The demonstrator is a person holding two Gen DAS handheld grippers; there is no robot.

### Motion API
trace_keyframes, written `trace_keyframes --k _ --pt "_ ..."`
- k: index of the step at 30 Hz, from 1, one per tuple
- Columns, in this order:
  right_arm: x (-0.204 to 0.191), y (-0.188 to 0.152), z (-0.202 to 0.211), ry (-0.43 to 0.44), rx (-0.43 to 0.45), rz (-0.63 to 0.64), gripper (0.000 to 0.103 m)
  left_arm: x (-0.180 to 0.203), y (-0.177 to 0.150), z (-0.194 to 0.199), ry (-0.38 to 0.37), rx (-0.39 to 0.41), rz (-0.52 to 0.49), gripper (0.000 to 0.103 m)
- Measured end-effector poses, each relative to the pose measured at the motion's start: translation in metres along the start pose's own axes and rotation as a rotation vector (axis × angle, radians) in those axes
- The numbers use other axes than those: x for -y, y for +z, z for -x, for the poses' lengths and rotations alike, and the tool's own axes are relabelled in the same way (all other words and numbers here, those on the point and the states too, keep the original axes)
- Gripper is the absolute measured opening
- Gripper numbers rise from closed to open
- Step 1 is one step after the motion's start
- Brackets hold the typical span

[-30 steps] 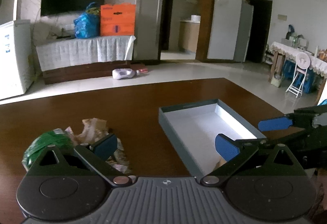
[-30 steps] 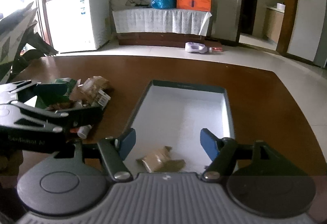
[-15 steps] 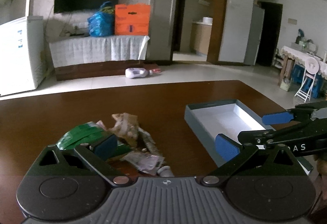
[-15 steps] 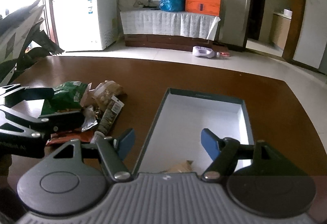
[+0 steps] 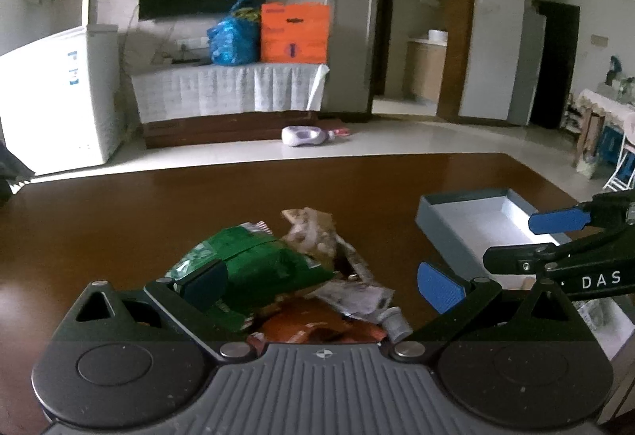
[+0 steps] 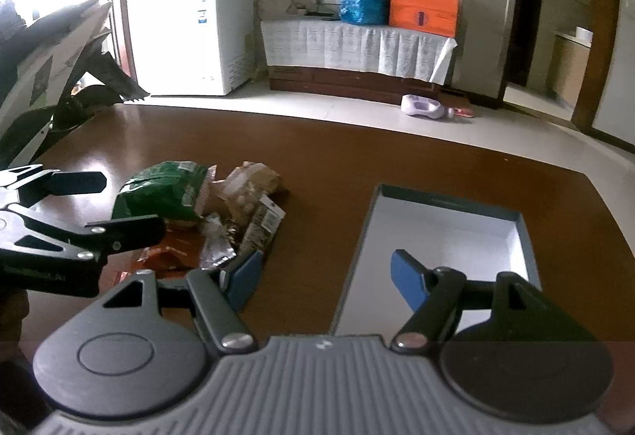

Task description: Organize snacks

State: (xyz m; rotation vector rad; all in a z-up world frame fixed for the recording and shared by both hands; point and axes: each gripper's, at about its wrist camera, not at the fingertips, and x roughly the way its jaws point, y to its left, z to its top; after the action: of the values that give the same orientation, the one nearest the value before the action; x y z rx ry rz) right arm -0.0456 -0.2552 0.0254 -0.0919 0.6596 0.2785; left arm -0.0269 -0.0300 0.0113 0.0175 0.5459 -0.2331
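Observation:
A pile of snack packets lies on the brown table: a green bag [image 5: 254, 260], a beige bag [image 5: 309, 232], a silver wrapper [image 5: 357, 296] and an orange pack [image 5: 317, 328]. My left gripper [image 5: 321, 284] hangs open just in front of the pile, gripping nothing. The grey box [image 5: 436, 220] with a white inside sits to the right of the pile. My right gripper [image 6: 327, 276] is open and empty, straddling the left wall of the box [image 6: 359, 248]. The right wrist view also shows the green bag [image 6: 158, 193] and the left gripper [image 6: 107, 206] over the pile.
The brown table [image 6: 337, 157] has bare wood beyond the pile and the box. A dark folded stand [image 6: 59, 70] leans at the table's far left. Across the floor are a white freezer [image 6: 190, 34] and a covered TV bench [image 6: 357, 42].
Both grippers have shifted left. The pile has come to the middle of the left wrist view, and the box has slid right in both views. The brown packet in the box has dropped out of sight.

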Motion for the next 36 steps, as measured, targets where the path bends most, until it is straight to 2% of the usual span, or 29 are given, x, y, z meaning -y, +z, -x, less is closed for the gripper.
trace_keyframes --k 3,22,29,36 --pt "-0.008 0.003 -0.004 0.01 0.001 0.008 0.078 -0.005 -0.003 0.004 0.007 -0.006 -0.011 0.103" --pt "-0.057 0.022 -0.038 0.062 -0.02 0.041 0.08 -0.05 -0.036 0.017 0.041 -0.087 -0.016 0.103" --pt "-0.081 0.023 -0.056 0.102 -0.055 0.09 0.08 -0.064 -0.039 0.014 0.063 -0.11 0.0 0.103" --pt "-0.091 0.017 -0.071 0.102 -0.06 0.146 0.08 -0.063 -0.043 0.009 0.038 -0.13 -0.004 0.103"
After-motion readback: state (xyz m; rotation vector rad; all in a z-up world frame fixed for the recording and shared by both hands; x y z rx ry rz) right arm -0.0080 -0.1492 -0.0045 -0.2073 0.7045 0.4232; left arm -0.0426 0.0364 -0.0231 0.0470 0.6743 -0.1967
